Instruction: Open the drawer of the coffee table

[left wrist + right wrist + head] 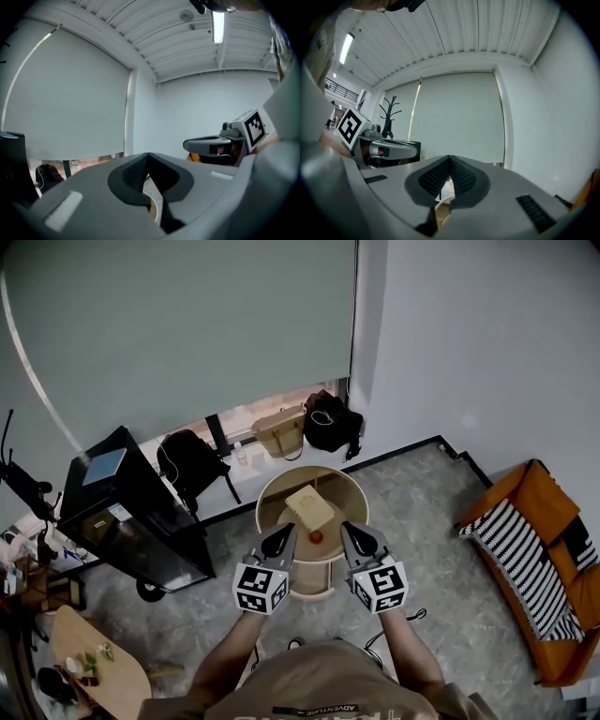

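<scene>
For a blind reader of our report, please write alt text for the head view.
A person holds the left hand-held gripper and right hand-held gripper, both shut, above a round coffee table bearing a tan box and a small red object.

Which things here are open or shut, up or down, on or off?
Left tool, shut, nothing in it.
Right tool, shut, nothing in it.
Coffee table drawer, looks shut, no tool touching it.
Window blind, down nearly all the way.
Ceiling light, on.

Beige coffee table [264, 505], orange sofa [536, 489], black-and-white striped cushion [518, 562], grey floor [433, 538]
</scene>
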Available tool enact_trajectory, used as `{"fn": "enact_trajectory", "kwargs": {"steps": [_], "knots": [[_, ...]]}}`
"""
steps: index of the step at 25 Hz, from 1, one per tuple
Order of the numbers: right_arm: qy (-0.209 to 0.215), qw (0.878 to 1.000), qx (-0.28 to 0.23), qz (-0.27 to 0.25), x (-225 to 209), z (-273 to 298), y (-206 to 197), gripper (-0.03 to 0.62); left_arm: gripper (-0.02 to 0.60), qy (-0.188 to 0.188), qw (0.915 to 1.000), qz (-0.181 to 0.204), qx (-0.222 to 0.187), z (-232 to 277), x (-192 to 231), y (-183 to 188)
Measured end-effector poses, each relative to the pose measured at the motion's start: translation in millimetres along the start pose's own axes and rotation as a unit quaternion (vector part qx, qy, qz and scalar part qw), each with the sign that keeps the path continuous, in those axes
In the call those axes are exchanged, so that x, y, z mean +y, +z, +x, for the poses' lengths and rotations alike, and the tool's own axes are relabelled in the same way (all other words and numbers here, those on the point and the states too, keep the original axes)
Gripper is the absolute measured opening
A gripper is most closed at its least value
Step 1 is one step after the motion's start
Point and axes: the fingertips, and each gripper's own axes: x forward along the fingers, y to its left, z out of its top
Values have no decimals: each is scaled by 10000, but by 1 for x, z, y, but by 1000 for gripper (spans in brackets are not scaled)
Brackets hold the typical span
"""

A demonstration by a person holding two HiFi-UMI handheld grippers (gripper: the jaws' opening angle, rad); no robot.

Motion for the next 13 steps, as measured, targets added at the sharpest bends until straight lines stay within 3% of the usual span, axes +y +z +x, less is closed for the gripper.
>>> {"fn": "enact_trajectory", "kwargs": {"steps": [13], "knots": [[-40, 9998, 157, -64, -9, -1, -9, 6, 5, 70, 9999, 83, -3, 5, 6, -2]]}}
